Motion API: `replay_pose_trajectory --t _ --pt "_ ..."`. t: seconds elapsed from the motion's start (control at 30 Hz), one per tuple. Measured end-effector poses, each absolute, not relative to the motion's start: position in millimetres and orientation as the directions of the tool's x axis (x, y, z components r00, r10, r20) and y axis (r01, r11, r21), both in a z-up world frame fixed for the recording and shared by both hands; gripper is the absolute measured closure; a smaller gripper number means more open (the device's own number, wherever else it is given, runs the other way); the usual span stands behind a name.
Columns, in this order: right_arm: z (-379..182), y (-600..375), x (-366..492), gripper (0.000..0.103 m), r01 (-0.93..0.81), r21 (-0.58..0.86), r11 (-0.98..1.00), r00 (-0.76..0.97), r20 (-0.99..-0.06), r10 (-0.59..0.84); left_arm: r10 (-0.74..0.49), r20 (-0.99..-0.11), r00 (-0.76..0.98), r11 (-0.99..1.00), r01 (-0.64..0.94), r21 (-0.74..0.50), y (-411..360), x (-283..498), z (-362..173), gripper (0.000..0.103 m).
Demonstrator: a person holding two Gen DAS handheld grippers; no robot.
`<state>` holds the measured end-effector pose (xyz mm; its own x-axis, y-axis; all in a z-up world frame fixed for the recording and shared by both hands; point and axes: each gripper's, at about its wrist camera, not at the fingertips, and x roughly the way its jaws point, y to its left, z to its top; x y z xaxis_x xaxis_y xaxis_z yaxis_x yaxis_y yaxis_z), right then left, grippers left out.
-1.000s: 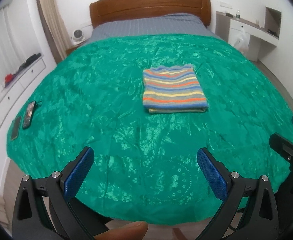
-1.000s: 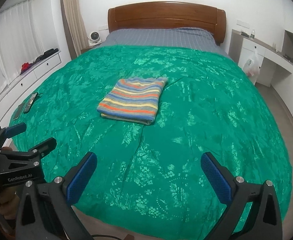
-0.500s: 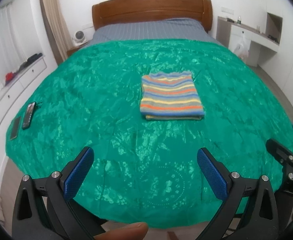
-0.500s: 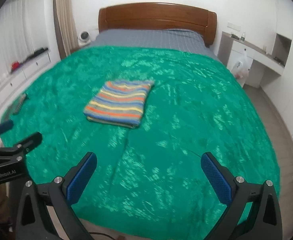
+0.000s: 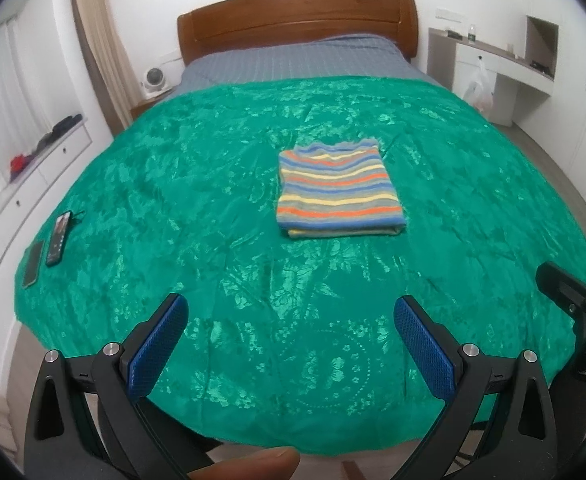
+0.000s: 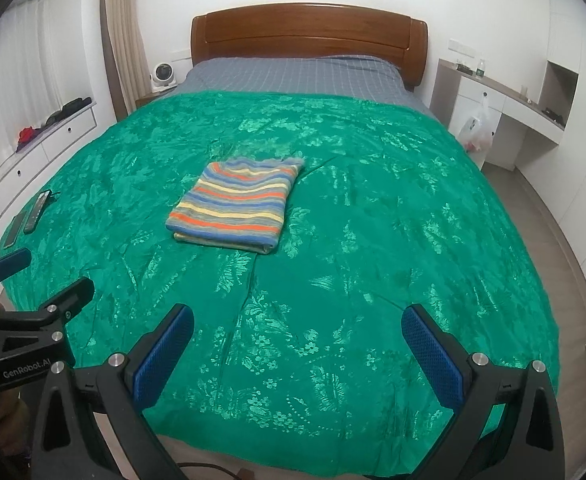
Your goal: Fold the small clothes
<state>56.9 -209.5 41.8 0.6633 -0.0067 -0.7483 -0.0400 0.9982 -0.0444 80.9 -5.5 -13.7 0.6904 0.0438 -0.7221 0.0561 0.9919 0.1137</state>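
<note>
**Bedroom, green bedspread: both grippers back at foot of bed**

My left gripper [image 5: 289, 336] & right gripper [image 6: 297, 340] hang wide open, empty, over the near edge of the bedspread [image 5: 173, 184]. Striped top [image 5: 339, 194] lies folded mid-bed, well apart, straight ahead of left, ahead-left of right, so left is prob nearer. Long axis runs toward the headboard [image 6: 309, 32]. Looks done, I'd say.

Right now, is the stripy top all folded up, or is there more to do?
It looks done: the striped top lies in a neat folded rectangle on the green bedspread. Nothing is in hand; the left tool and right tool are open and empty, well short of it. No other clothes to fold show on the bed.
</note>
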Motion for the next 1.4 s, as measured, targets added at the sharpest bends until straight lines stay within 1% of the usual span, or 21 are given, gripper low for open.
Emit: replay_pose_trajectory --t 0.27,0.73,0.9,1.1,1.27,1.4 --pt "47.7 -206.6 53.5 0.001 -0.046 -0.056 0.997 0.671 -0.742 -0.01 0.058 -0.709 0.703 0.989 0.056 0.136 -6.3 78.5 -8.5 0.0" --pt "51.6 -201.8 50.6 0.001 -0.039 -0.089 0.995 0.659 -0.751 -0.041 0.05 -0.714 0.698 0.991 0.057 0.124 -2.1 74.3 -3.6 0.0" --pt "62.4 -204.6 41.3 0.001 -0.058 -0.025 0.998 0.676 -0.737 0.021 0.028 -0.711 0.702 0.992 0.068 0.106 -1.0 67.5 6.1 0.0" --pt "86.5 -201.2 24.7 0.001 -0.092 -0.023 0.995 0.698 -0.715 0.049 0.0 -0.692 0.722 0.993 0.081 0.084 4.3 56.3 26.1 0.0" --pt "106.0 -198.4 14.8 0.001 -0.153 0.052 0.987 0.71 -0.688 0.146 -0.002 -0.681 0.733 0.992 0.087 0.091 3.9 50.5 35.8 0.0" --pt "101.8 -194.0 17.3 0.001 -0.153 0.034 0.988 0.705 -0.697 0.134 0.0 -0.668 0.745 0.991 0.09 0.1 3.2 46.3 40.4 0.0"
